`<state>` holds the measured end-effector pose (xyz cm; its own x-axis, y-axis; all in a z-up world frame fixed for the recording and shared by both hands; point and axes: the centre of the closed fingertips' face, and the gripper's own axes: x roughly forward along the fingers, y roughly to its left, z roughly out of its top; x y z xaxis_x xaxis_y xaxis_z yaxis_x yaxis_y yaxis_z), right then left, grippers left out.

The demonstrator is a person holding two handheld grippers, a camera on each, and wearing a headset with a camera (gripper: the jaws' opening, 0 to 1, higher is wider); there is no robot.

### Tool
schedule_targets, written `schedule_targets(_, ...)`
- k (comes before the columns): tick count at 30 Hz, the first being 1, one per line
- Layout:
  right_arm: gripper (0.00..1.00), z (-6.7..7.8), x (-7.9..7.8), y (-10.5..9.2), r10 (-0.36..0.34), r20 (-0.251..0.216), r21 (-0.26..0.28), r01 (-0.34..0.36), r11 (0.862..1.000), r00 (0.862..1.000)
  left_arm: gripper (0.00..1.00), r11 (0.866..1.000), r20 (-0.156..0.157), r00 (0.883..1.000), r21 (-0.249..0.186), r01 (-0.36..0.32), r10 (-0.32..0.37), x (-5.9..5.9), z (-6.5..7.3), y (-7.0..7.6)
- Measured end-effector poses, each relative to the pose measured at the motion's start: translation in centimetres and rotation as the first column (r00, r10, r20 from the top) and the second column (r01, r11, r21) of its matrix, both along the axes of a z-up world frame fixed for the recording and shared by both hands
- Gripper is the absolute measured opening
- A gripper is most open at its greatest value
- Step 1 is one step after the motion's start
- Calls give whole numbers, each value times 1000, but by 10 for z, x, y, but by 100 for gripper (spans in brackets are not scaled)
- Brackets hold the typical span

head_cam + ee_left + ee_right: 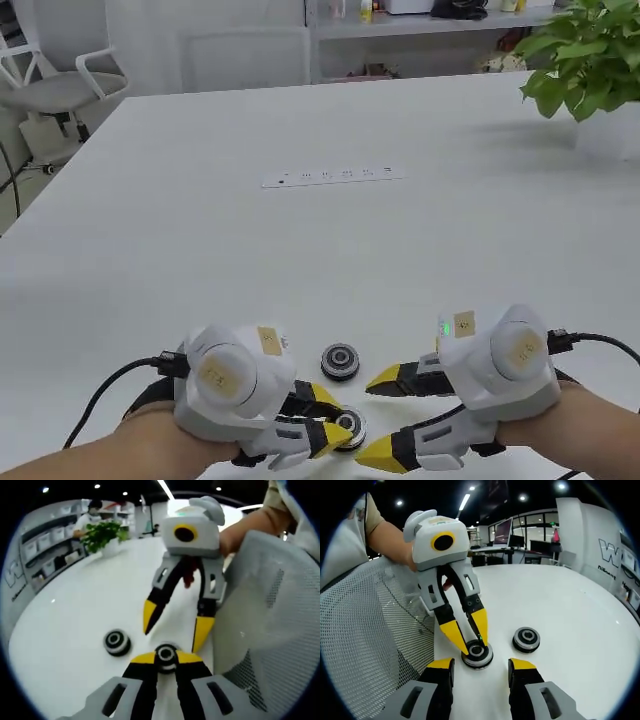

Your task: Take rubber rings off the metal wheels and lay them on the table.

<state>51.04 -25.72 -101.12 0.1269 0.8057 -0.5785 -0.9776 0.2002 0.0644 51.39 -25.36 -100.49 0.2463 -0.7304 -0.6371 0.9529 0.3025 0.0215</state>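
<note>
Pinching one metal wheel (pixel 477 655) on the table (pixel 330 250), the left gripper (pixel 472 644) is nearly closed; right gripper (pixel 372 420) gapes wide, empty; second wheel (pixel 340 361) lies free at twelve o'clock of the first
</note>
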Motion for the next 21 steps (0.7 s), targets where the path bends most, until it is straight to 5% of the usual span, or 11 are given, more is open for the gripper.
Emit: schedule_targets(21,31,-8,-2,11,22,-34,20,-21,1000,999,13,1000,23,1000,6,-21,21,0,0,-3)
